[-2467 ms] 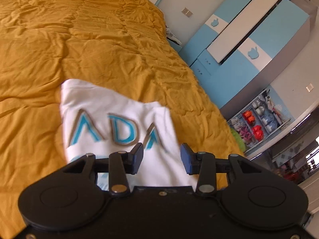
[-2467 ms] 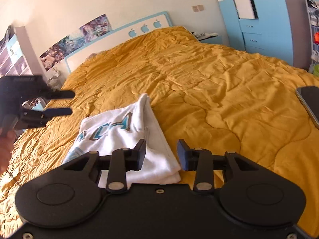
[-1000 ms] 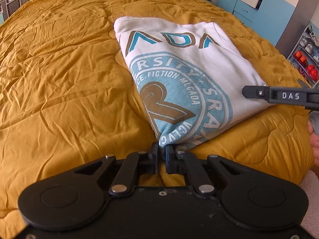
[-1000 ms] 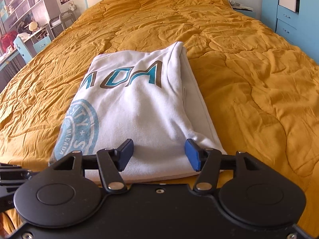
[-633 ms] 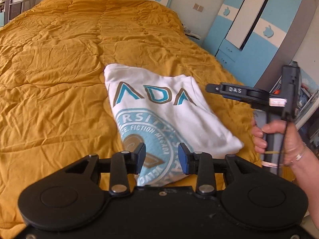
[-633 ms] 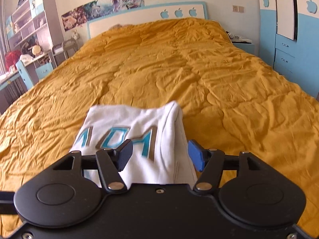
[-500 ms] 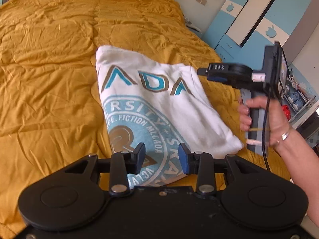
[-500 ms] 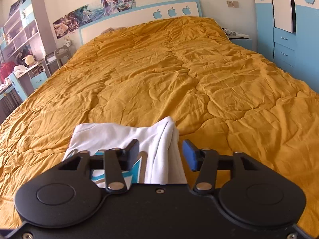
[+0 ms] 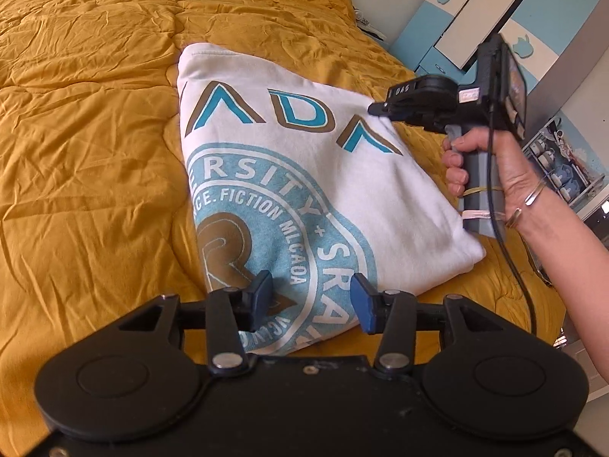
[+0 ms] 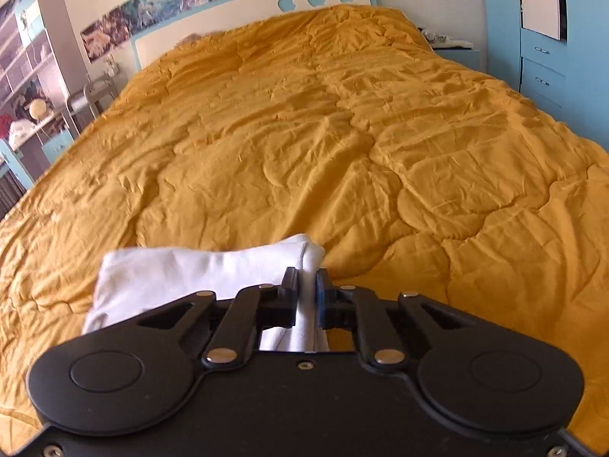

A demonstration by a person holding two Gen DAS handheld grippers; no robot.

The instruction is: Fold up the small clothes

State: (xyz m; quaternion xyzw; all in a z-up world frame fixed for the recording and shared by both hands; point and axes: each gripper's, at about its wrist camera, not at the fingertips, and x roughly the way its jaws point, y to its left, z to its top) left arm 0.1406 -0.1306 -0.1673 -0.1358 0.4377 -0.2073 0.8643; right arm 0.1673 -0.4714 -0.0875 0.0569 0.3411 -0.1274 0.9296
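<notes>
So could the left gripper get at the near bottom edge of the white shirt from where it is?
Probably yes: the left gripper is open right above the white shirt hem, nothing between. The right gripper pinches the far right edge.

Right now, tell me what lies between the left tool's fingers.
Left wrist view: the open left tool frames only the white shirt's printed hem, lying on the orange bedspread.

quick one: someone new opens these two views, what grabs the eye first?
The white shirt with its big teal seal and "ADA" lettering, lying folded on the mustard quilt that fills both views. Next, the right gripper shut on the shirt's far right edge, with the hand on its grip showing in the left wrist view. The left gripper hangs open over the near hem.
</notes>
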